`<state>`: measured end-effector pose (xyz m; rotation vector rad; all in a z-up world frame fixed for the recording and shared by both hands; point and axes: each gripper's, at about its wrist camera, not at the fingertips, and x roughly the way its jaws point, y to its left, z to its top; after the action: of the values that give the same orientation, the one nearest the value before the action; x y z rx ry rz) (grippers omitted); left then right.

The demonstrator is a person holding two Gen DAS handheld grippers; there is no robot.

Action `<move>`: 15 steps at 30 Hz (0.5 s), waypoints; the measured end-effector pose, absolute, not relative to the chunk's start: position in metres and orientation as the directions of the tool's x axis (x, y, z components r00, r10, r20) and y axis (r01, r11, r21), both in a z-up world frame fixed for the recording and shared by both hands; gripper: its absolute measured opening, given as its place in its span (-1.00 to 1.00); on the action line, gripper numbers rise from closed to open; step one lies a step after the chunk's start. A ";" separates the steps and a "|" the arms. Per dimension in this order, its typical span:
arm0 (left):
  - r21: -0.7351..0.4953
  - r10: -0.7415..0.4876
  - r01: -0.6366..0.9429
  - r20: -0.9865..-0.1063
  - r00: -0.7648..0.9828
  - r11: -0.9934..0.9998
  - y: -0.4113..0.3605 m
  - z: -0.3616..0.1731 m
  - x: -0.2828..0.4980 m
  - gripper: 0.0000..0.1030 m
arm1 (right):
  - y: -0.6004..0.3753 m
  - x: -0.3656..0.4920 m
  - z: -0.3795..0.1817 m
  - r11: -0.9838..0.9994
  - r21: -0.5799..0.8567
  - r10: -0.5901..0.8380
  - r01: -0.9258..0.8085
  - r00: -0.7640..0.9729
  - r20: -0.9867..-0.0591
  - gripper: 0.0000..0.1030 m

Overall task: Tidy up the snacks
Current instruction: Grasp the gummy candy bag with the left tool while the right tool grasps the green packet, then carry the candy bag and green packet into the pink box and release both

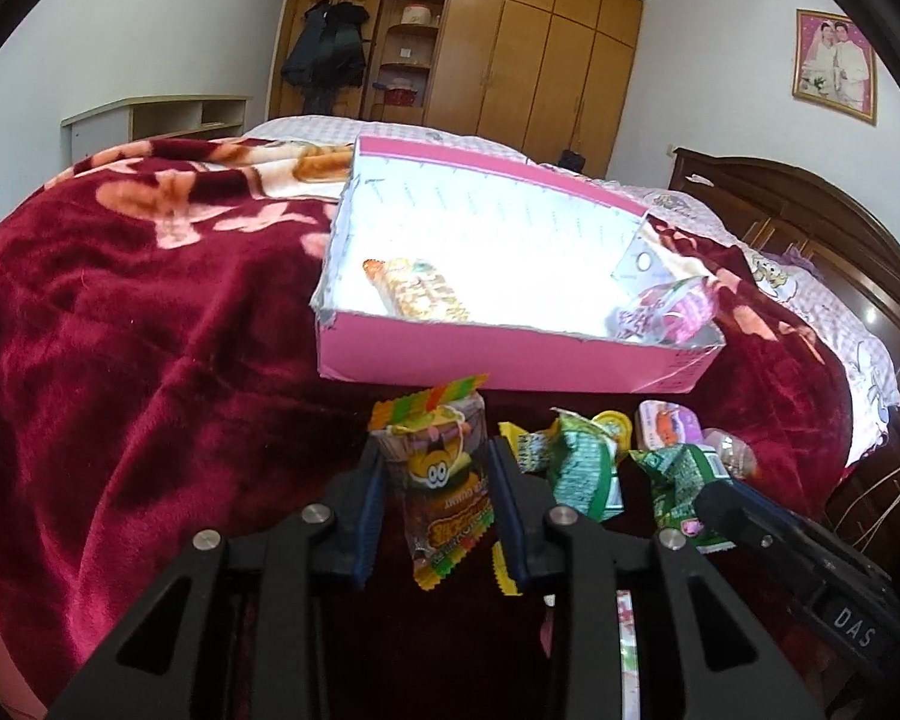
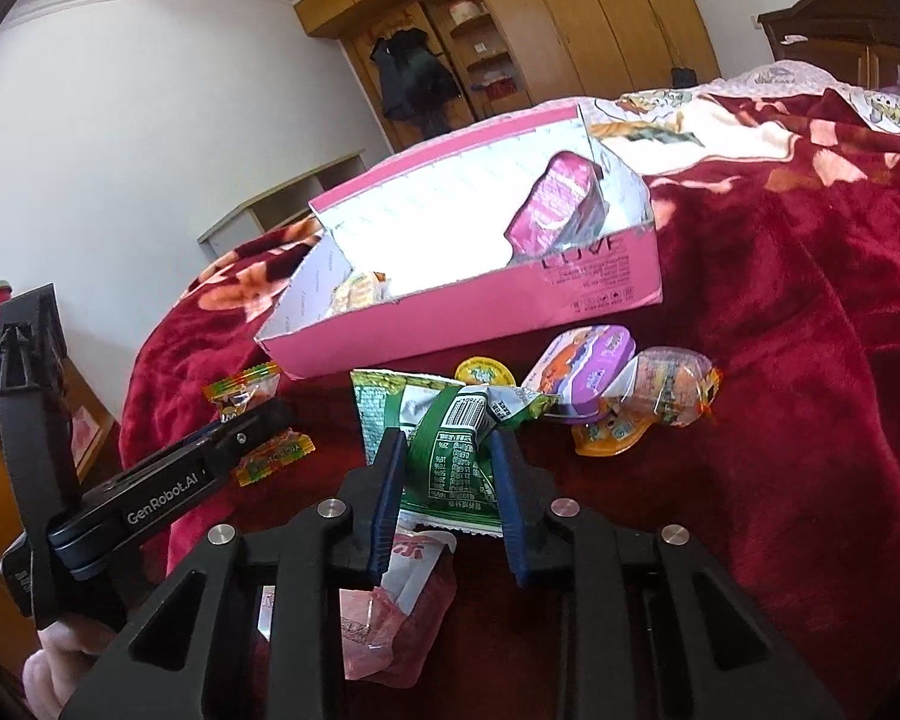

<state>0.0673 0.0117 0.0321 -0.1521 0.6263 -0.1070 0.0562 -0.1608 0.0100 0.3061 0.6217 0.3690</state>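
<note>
"genrobot.ai" on left claw (image 2: 258,420) (side); "love" on pink box (image 2: 582,294)

Snack packets (image 2: 570,384) before box (image 2: 468,324)

Bed with red floral blanket (image 1: 150,312), pink box (image 1: 510,360), loose snack packets (image 2: 666,396) beside it

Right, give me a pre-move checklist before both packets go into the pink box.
1. Left tongs shut on gummy packet: ok.
2. Right tongs shut on green packet: ok.
3. Pink box open on top: ok.
4. Free space on its floor between the snack bar and the purple cup: ok.
5. Whether each packet has lifted off the blanket: cannot tell.
6. Second green packet snagged on either grip: cannot tell.
</note>
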 end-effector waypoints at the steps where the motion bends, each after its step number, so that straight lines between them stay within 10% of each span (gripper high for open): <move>1: -0.176 -0.150 0.058 -0.571 0.807 0.983 0.011 0.034 0.067 -0.34 | -0.161 0.056 0.011 0.890 0.386 0.423 -0.243 0.754 -0.502 -0.42; 15: -0.177 -0.147 0.060 -0.535 0.832 0.982 0.013 0.062 0.072 -0.34 | -0.162 0.059 0.040 0.885 0.358 0.441 -0.297 0.781 -0.443 -0.43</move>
<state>0.0722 0.0130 0.0623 -0.1556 0.5780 -0.1099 0.0591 -0.1621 0.0396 0.2767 0.5434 0.4037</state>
